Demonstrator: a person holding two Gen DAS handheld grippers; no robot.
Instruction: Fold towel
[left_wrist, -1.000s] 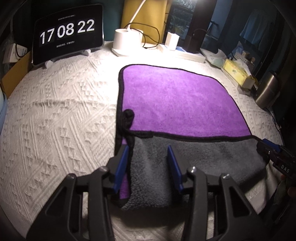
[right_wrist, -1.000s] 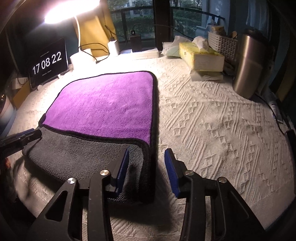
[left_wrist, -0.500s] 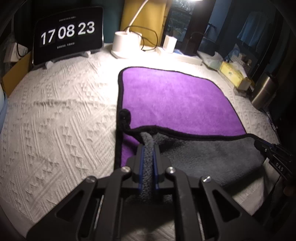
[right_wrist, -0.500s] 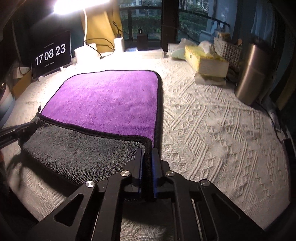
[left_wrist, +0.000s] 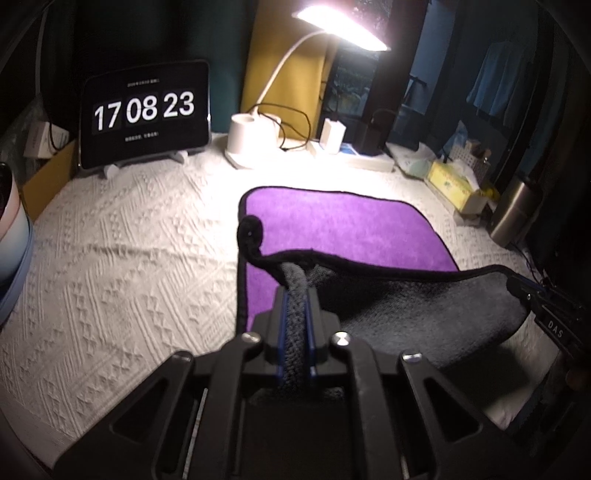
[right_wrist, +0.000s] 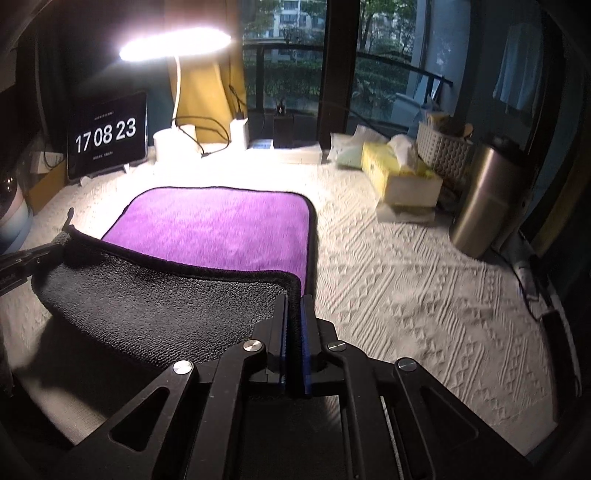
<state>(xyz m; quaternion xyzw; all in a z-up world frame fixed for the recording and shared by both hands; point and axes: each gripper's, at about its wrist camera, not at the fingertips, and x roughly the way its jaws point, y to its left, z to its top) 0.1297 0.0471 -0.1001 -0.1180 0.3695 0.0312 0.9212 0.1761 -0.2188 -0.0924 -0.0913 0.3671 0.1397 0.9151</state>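
Observation:
A towel (left_wrist: 343, 225), purple on one face and grey on the other with a black border, lies on a white textured cloth (left_wrist: 122, 266). Its near part is folded over, grey side up, and lifted off the cloth. My left gripper (left_wrist: 295, 295) is shut on the near left corner of the fold. My right gripper (right_wrist: 293, 302) is shut on the near right corner; the towel (right_wrist: 218, 229) stretches between them. Each gripper shows at the edge of the other's view: the right gripper (left_wrist: 532, 291) and the left gripper (right_wrist: 33, 254).
At the back stand a tablet clock (left_wrist: 144, 110), a lit desk lamp (left_wrist: 251, 140) with cables, and a power strip (left_wrist: 365, 158). On the right are tissue boxes (right_wrist: 399, 170), a white basket (right_wrist: 443, 147) and a steel tumbler (right_wrist: 487, 195).
Both grippers closed on the near corners of the folded towel, then lifted the grey edge up off the cloth. The view rose and the towel's near part now hangs between them.

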